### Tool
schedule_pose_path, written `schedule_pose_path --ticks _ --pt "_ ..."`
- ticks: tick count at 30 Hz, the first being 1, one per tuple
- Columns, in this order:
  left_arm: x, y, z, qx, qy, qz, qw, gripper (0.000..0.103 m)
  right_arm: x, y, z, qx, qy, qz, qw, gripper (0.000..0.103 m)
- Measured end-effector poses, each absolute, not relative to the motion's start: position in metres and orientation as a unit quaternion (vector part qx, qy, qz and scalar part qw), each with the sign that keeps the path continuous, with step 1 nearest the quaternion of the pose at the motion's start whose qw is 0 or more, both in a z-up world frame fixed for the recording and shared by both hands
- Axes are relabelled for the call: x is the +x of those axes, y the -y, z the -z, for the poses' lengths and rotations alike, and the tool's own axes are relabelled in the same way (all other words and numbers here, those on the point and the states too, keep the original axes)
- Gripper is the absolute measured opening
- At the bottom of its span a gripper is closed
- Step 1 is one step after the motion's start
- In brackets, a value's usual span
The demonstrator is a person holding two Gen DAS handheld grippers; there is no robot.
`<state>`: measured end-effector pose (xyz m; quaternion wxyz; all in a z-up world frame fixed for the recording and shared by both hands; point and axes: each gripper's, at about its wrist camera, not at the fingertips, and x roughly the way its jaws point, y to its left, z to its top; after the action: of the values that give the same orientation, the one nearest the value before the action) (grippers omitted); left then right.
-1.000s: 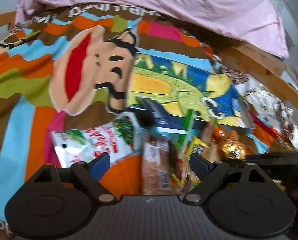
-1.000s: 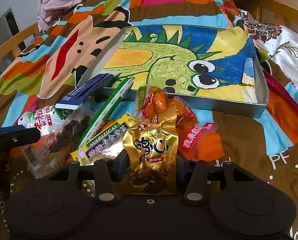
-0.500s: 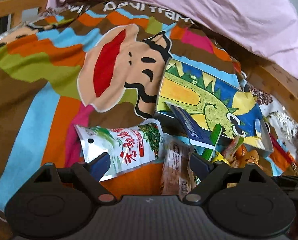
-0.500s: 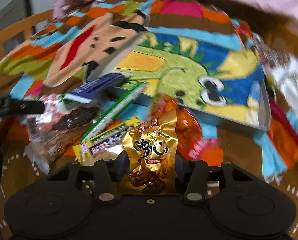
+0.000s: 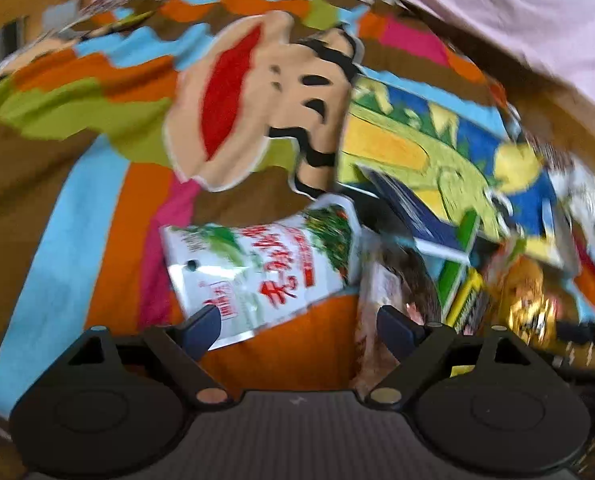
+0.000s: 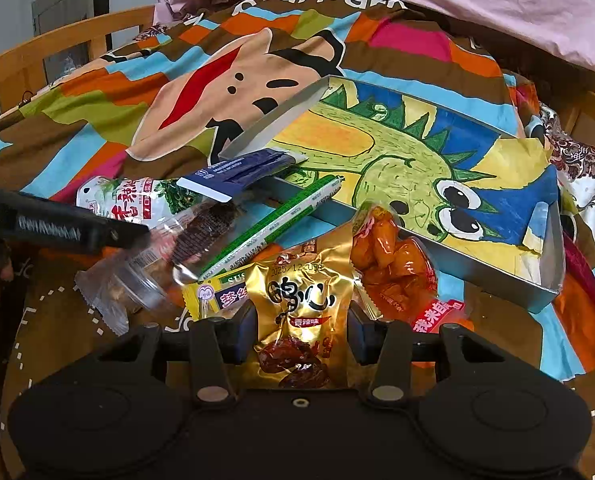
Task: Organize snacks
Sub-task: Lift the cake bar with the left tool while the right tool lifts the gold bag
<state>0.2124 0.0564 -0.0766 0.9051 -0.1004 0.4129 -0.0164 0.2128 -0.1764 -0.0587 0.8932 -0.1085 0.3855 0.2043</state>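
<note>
Between the right gripper's (image 6: 300,334) jaws sits a shiny gold snack packet (image 6: 299,308), clamped; left gripper (image 5: 297,326) gapes empty.

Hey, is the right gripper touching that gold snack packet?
Touching. In the right wrist view, the right gripper has the gold packet between its jaws, both pads pressing its sides.

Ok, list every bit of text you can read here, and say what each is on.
"2025/12/19": gold pouch, last digits unsure.
"SUS": yellow packet; the rest is hidden.
"10": blue packet.
Red Chinese characters: white bag, orange pack and the gold pouch.
Green stick, clear pack: print too small.
Blanket lettering: upside down, cut off.
Left wrist view: too blurred.
</note>
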Motion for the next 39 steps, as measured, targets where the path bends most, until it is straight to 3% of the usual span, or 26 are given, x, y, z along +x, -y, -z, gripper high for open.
schedule_pose_path --ticks 14,21,28,39 --pt "0.212 -0.014 0.083 -0.005 -0.394 0.108 0.913 0.091 0.213 0.178 0.061 -0.111 -0.383 -0.204 0.894 0.049" --pt "0.210 -0.002 0.085 0.047 -0.377 0.122 0.917 0.092 0.212 0.176 0.062 -0.134 -0.371 -0.200 0.897 0.058" --pt "0.208 -0.002 0.083 0.043 -0.385 0.138 0.911 0.076 0.213 0.180 0.063 -0.122 -0.378 -0.201 0.895 0.058" --pt "0.201 -0.010 0.079 0.057 -0.435 0.126 0.890 0.076 0.213 0.181 0.064 -0.121 -0.379 -0.200 0.895 0.058"
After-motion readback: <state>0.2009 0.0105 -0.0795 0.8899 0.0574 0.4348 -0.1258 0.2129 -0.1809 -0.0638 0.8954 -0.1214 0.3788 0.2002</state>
